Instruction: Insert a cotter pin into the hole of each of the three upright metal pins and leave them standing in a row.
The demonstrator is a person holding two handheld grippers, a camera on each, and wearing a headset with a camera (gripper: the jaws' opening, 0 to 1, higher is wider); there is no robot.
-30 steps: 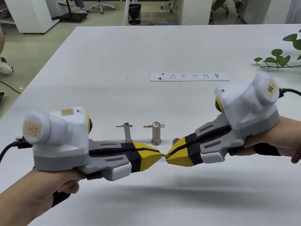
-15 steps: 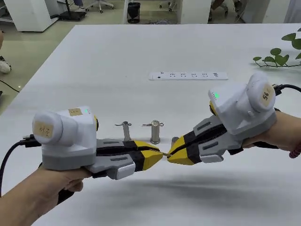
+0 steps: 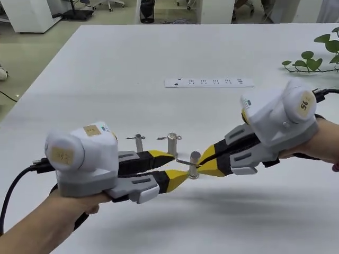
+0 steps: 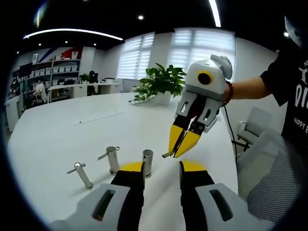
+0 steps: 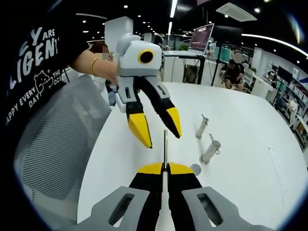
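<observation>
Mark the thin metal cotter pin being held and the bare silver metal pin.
thin metal cotter pin [image 5: 165, 144]: right gripper view, mid-shaft.
bare silver metal pin [image 4: 147, 162]: left gripper view, mid-body.

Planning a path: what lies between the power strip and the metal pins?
Bare white table from power strip to metal pins, per the head view.

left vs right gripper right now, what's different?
The left gripper is open and holds nothing; the right gripper is shut on a cotter pin. The left gripper faces the bare metal pin from one side, the right gripper from the opposite side, cotter pin first. Shared: yellow-tipped black jaws, both aimed at that pin.
</observation>
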